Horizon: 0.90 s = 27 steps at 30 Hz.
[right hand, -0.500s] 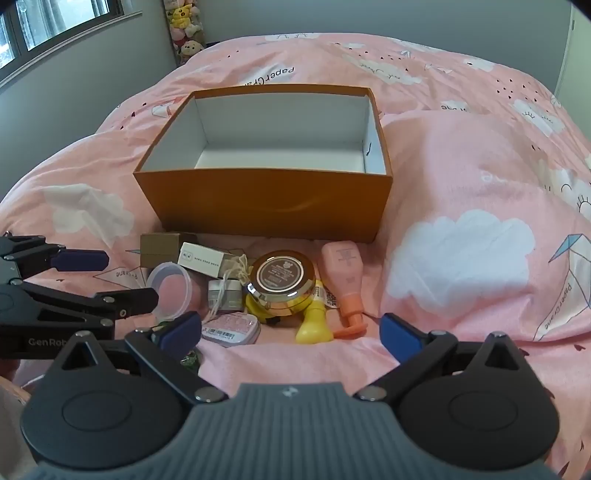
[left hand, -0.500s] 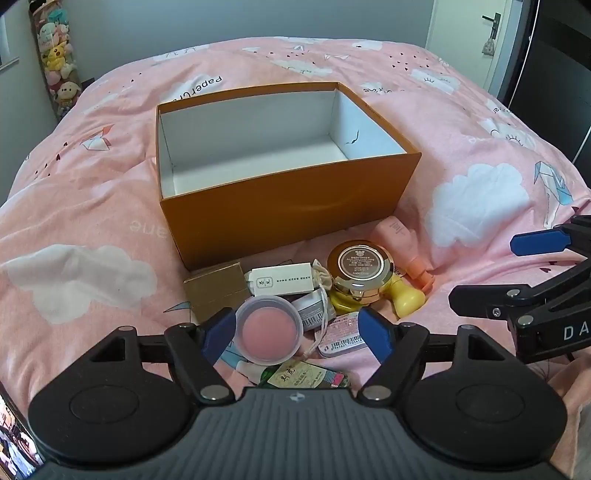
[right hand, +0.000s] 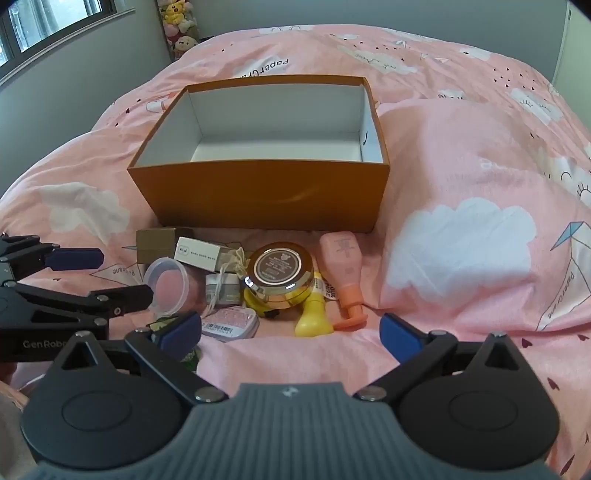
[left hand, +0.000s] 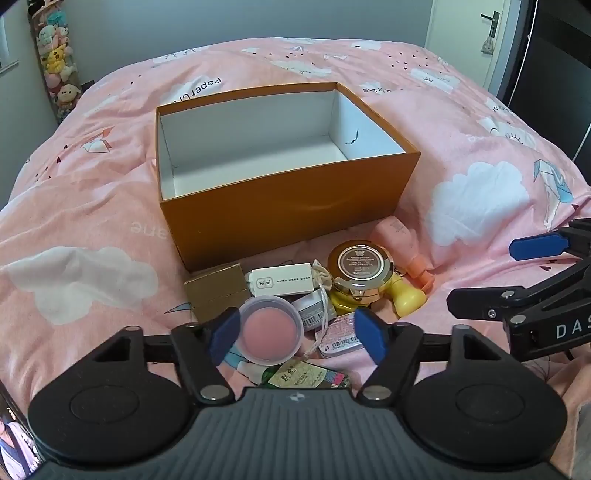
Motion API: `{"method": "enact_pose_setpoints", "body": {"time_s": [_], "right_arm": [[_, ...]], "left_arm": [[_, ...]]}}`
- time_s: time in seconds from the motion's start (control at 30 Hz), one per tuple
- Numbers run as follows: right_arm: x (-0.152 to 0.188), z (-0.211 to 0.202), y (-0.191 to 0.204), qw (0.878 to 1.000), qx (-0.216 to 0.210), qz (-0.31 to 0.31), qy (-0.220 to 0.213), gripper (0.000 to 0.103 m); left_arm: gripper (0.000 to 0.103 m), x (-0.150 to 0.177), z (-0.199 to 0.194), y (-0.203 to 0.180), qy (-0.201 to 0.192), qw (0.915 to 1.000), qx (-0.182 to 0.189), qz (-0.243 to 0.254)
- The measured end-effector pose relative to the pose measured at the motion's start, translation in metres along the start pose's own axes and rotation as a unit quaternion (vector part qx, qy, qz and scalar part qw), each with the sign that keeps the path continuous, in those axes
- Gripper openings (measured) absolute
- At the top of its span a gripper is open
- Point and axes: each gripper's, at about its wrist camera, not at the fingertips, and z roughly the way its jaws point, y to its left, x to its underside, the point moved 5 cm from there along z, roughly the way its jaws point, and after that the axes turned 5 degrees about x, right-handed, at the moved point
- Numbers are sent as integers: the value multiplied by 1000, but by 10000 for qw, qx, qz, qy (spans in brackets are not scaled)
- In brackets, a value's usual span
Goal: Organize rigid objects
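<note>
An empty orange box (left hand: 288, 206) (right hand: 266, 199) with a white inside stands on the pink bedspread. In front of it lies a heap of small things: a round clear tub with pink content (left hand: 269, 332) (right hand: 166, 286), a gold compact (left hand: 360, 267) (right hand: 280, 273), a pink bottle (left hand: 402, 243) (right hand: 341, 264), a yellow bottle (left hand: 404, 297) (right hand: 314, 319), a white carton (left hand: 282, 282), a brown carton (left hand: 218, 291), a pink tin (right hand: 231, 323). My left gripper (left hand: 297, 336) hangs open over the tub and tin. My right gripper (right hand: 291, 332) stands open just before the heap, holding nothing.
The bedspread (right hand: 461, 240) bulges up right of the box. Plush toys (left hand: 55, 66) hang at the far left wall, a door (left hand: 480, 33) at the far right. A green packet (left hand: 306, 376) lies under the left gripper.
</note>
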Motion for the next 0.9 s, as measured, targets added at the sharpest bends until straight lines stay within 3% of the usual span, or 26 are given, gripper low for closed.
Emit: {"method": "enact_pose_setpoints", "body": {"time_s": [0.9], "right_arm": [[1,3,-1,10000,-3,-11,78,101]], "left_arm": [[78,-1,-6,-9,-137,9996,151,198]]}}
